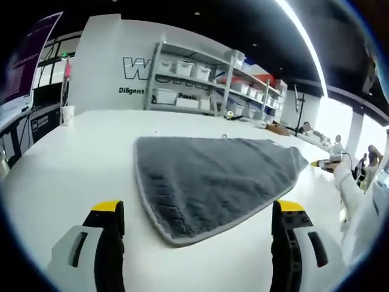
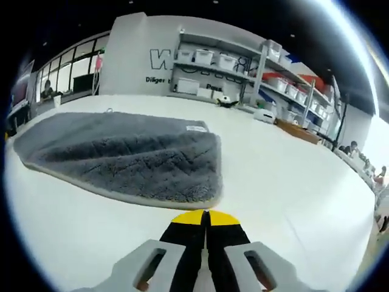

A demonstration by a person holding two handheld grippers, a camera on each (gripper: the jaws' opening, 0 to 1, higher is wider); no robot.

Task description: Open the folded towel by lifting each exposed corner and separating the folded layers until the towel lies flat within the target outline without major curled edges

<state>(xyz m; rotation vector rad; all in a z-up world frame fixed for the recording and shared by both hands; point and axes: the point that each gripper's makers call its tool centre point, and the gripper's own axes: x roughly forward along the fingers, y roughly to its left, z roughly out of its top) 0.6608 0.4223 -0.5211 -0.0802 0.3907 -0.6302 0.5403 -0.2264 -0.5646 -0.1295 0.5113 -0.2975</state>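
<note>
Nearest in the left gripper view, the left gripper (image 1: 197, 222) has its two grey, yellow-tipped jaws spread wide apart, holding nothing; the near corner of the towel lies on the table between them, without touching either. Beyond spreads the broad white table (image 1: 79, 164), and on it the grey, fluffy folded towel (image 1: 213, 176) with a pale stitched border, lying flat and tapering to a rounded point toward the jaws. A white cup (image 1: 67, 114) stands at the table's far left edge. Behind the table is a white wall with dark lettering and a metal shelving rack (image 1: 194, 79) loaded with white bins. At the right edge a person's white-sleeved arm (image 1: 358, 194) reaches over the table.

In the right gripper view, the right gripper (image 2: 205, 214) has its black, yellow-tipped jaws pressed together with nothing between them, hovering over bare table just beside the towel's near edge. The towel (image 2: 127, 158) lies to the left, its layers stacked, pile ridged, with a small white label (image 2: 196, 128) at the far corner. The same rack (image 2: 225, 73) lines the back wall.
</note>
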